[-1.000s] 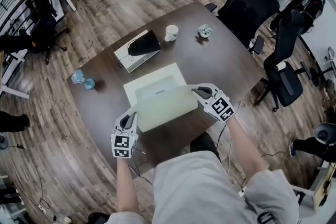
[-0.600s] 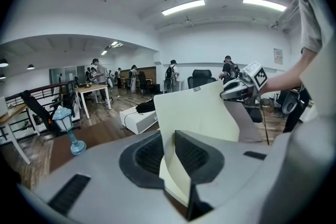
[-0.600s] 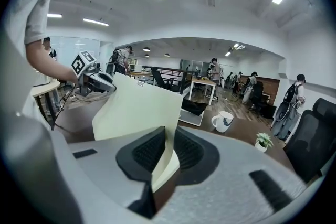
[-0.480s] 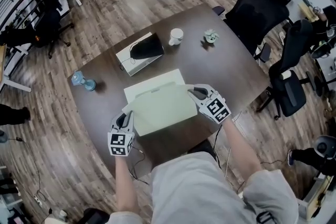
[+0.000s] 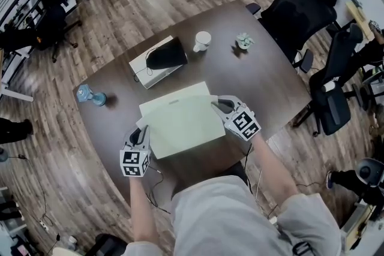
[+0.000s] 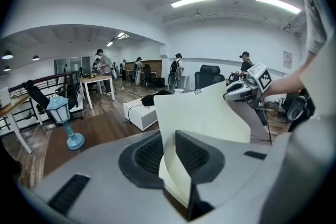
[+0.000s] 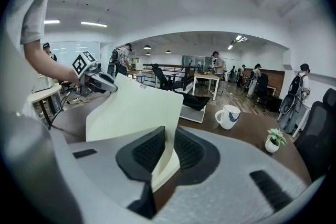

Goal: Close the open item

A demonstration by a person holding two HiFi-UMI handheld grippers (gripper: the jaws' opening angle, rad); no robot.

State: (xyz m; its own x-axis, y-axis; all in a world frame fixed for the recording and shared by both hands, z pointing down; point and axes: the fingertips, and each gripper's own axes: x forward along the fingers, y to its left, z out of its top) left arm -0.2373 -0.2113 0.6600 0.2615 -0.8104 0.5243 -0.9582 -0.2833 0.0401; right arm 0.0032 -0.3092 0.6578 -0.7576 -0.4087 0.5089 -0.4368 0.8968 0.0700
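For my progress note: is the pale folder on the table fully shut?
Not fully shut. Its cover, pinched by the left gripper and right gripper, arches upward instead of lying flat.

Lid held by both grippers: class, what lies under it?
Under the lid, only a strip of the base shows along its far edge, resting on the table. The left gripper and right gripper pinch its sides. Anything inside is covered.
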